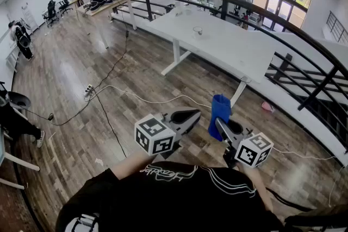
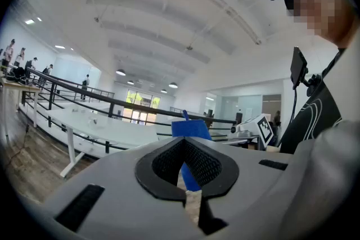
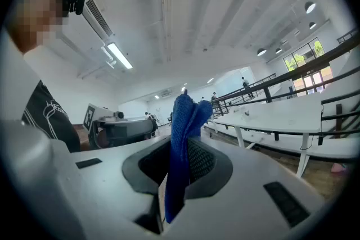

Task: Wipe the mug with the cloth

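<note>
A blue cloth [image 1: 220, 111] stands up from my right gripper [image 1: 221, 125], which is shut on it; in the right gripper view the cloth [image 3: 183, 137] runs down between the dark pads [image 3: 205, 163]. My left gripper [image 1: 191, 116] is held beside it at about the same height, shut with nothing in it, and its pads [image 2: 205, 166] meet in the left gripper view. From there the cloth [image 2: 191, 129] shows just beyond the jaws. Far ahead, a small clear cup-like object [image 1: 198, 31] sits on a long white table [image 1: 228, 46]. Both grippers are over the wooden floor, well away from that table.
A dark curved railing [image 1: 272, 13] runs between me and the white table. Cables [image 1: 109, 92] trail over the wooden floor [image 1: 70, 84]. Several people stand at desks at the far left. A pink object [image 1: 267, 107] lies on the floor near the table leg.
</note>
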A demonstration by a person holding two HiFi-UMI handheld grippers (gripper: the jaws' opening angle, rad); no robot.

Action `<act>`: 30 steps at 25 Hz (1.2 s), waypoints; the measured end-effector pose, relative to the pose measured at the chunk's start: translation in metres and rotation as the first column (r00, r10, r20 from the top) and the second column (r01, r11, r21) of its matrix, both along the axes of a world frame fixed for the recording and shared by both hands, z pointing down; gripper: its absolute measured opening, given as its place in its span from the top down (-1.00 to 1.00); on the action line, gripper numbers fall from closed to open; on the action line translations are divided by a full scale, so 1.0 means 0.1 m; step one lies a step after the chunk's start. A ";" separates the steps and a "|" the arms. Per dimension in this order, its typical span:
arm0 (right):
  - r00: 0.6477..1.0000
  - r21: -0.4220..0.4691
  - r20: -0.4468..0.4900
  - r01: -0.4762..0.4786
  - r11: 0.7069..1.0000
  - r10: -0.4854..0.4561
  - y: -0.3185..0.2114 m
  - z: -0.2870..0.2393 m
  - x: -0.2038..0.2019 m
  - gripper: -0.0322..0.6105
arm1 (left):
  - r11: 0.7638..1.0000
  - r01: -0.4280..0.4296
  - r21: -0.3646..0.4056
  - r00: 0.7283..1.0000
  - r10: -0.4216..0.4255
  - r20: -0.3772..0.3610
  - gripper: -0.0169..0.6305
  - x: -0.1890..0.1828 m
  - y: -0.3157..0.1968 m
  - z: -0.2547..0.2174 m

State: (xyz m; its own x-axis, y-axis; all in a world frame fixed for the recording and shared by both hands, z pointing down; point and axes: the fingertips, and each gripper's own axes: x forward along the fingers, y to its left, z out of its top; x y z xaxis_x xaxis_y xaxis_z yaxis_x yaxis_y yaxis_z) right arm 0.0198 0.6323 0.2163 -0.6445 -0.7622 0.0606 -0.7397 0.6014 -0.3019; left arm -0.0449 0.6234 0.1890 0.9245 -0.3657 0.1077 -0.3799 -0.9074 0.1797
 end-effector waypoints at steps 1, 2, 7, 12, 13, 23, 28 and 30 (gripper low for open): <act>1.000 -0.002 -0.002 0.001 1.000 -0.001 0.03 0.01 0.00 0.75 | 1.000 -0.002 -0.004 1.000 0.002 0.002 0.93 0.00 0.04 0.02; 1.000 -0.003 -0.004 0.002 1.000 -0.002 0.06 0.02 -0.01 0.75 | 1.000 -0.004 -0.008 1.000 0.004 0.004 0.93 0.00 0.07 0.03; 1.000 0.003 -0.005 0.013 1.000 -0.013 0.14 0.04 -0.01 0.75 | 1.000 -0.001 -0.018 1.000 0.001 0.004 0.93 0.00 0.14 0.07; 0.999 -0.009 0.033 0.010 1.000 -0.010 0.13 0.02 0.02 0.75 | 1.000 -0.003 -0.030 1.000 0.003 -0.003 0.93 0.01 0.15 0.07; 0.999 -0.011 0.038 0.009 1.000 -0.009 0.12 0.02 0.03 0.75 | 0.999 -0.005 -0.032 1.000 0.005 -0.002 0.93 0.02 0.14 0.07; 0.997 -0.030 0.081 -0.015 0.999 0.017 0.19 0.04 0.18 0.75 | 0.998 -0.032 -0.047 0.999 0.032 0.008 0.93 0.16 0.23 0.09; 0.996 -0.038 0.090 -0.012 0.999 0.015 0.05 0.08 0.15 0.75 | 0.998 -0.020 -0.053 1.000 0.021 0.018 0.93 0.09 0.12 0.13; 0.996 -0.047 0.093 -0.014 0.999 0.019 -0.02 0.14 0.15 0.75 | 0.998 -0.010 -0.069 1.000 0.012 0.025 0.93 0.06 0.04 0.20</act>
